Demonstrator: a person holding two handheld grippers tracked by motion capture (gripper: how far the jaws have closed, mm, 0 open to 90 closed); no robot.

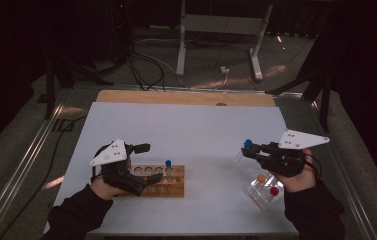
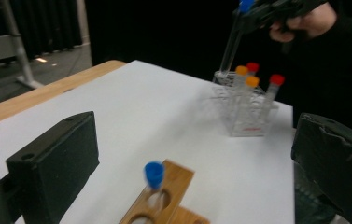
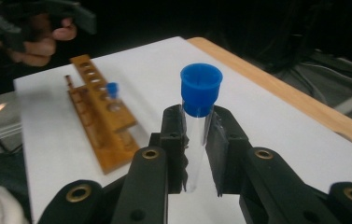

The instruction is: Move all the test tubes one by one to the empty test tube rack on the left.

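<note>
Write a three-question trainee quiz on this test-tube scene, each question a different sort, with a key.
1. True or false: the right gripper has its jaws shut on a blue-capped tube.
2. Which rack already holds a blue-capped tube? A) the wooden rack B) the clear plastic rack
3. Fill in: the left gripper, jaws apart, sits at the ____ rack.

Key: 1 true. 2 A; that tube stands in one of its holes. 3 wooden.
</note>
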